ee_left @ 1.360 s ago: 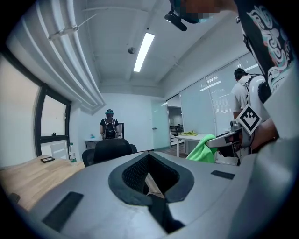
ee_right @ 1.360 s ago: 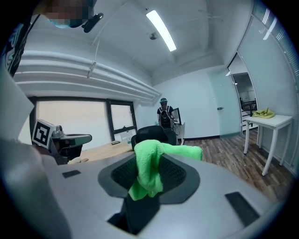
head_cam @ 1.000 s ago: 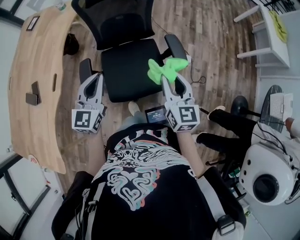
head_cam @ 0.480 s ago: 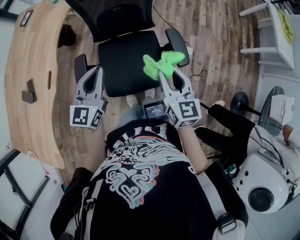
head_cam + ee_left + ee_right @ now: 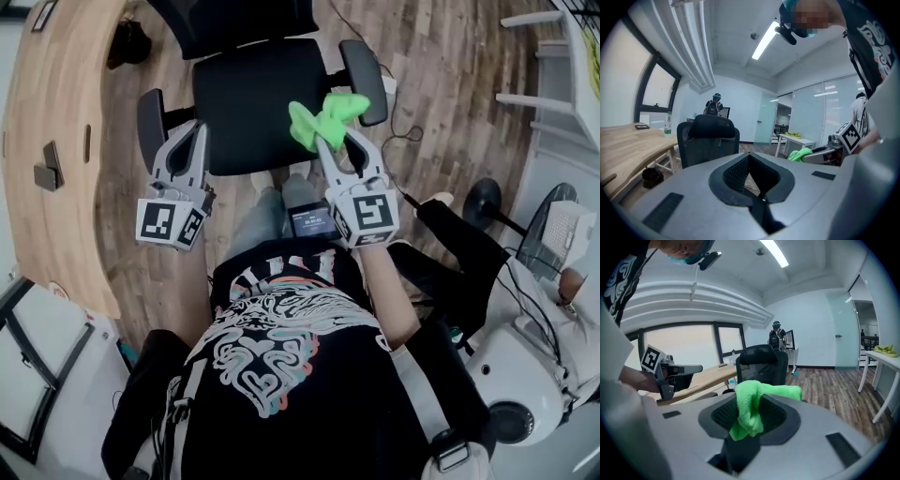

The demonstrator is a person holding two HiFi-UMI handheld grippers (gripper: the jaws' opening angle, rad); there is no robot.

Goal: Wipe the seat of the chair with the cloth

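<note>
- left tongs (image 5: 191, 131): closed, empty, off the front-left corner of the chair seat (image 5: 248, 103), by the armrest (image 5: 150, 117).
- chair seat: bare black; I'd say wiping hasn't begun.
- cloth (image 5: 325, 114): green, bunched over the seat's front-right edge; contact unclear.
- right tongs (image 5: 330, 141): clamped on the cloth. Grab done, the whole wipe is left.

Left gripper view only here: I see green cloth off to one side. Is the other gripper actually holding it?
Observer: Yes, the right gripper has its jaws clamped on the cloth, bunched between them.
Operator: Is it over the seat?
Observer: Head view puts it above the seat at its front corner, beside an armrest; contact can't be judged.
Operator: And my gripper?
Observer: The left gripper is at the seat's opposite edge, next to the other armrest.
</note>
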